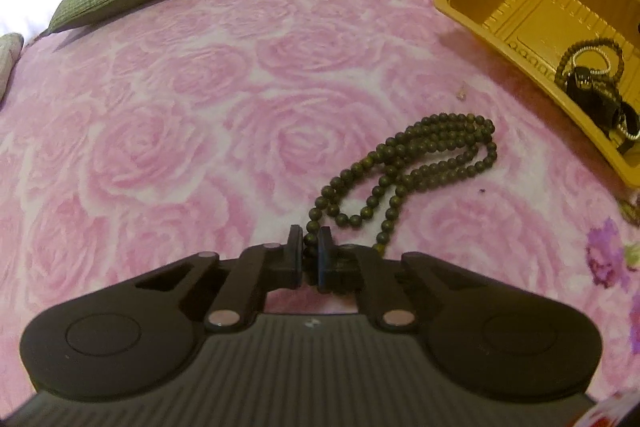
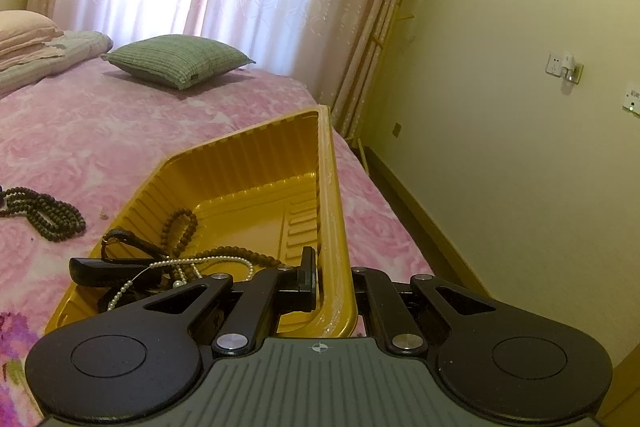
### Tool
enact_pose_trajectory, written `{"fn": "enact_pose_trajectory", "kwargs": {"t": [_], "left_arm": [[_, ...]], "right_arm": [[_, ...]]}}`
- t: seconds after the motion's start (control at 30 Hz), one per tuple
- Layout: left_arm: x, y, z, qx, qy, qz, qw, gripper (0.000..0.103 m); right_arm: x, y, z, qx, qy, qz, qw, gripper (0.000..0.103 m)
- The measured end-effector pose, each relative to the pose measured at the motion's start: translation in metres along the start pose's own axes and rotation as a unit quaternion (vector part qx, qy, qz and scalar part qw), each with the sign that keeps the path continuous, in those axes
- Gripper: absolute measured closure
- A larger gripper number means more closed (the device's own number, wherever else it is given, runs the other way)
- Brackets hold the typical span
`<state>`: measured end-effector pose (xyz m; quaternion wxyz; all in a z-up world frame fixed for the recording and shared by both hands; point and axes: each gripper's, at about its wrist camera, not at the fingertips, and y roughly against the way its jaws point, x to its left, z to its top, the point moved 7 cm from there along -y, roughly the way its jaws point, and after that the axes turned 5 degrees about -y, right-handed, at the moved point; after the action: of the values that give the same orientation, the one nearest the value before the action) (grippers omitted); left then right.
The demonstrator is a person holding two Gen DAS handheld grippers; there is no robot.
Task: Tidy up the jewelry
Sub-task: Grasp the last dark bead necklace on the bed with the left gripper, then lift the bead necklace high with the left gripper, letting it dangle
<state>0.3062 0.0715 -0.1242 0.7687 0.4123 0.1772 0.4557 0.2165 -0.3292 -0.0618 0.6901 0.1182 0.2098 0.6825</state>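
Several pieces already lie in the yellow tray (image 2: 332, 195), gripped by the right claw (image 2: 332, 279); the left claw (image 1: 310, 259) pinches the last bead necklace (image 1: 404, 171) on the bed (image 1: 180, 107).

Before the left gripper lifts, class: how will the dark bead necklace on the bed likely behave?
Probably floppy: the dark bead necklace lies in loose loops on the bedspread, so it should dangle in strands. The left gripper pinches only one end, so the rest may swing. Round beads might slip between the pads.
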Motion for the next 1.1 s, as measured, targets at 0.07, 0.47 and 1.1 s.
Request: {"fn": "enact_pose_trajectory", "kwargs": {"t": [0.07, 0.47, 1.1], "left_arm": [[0.001, 0.005, 0.000, -0.002, -0.002, 0.002, 1.0000, 0.097], [-0.003, 0.076, 0.056, -0.083, -0.030, 0.033, 0.9956, 0.097], [-0.043, 0.222, 0.218, -0.232, -0.141, 0.076, 0.9594, 0.097]], "right_arm": [[0.000, 0.000, 0.000, 0.000, 0.000, 0.000, 1.000, 0.099], [0.002, 0.004, 0.002, -0.001, 0.006, 0.000, 1.000, 0.099], [0.003, 0.009, 0.004, -0.005, 0.009, 0.002, 1.000, 0.098]]}}
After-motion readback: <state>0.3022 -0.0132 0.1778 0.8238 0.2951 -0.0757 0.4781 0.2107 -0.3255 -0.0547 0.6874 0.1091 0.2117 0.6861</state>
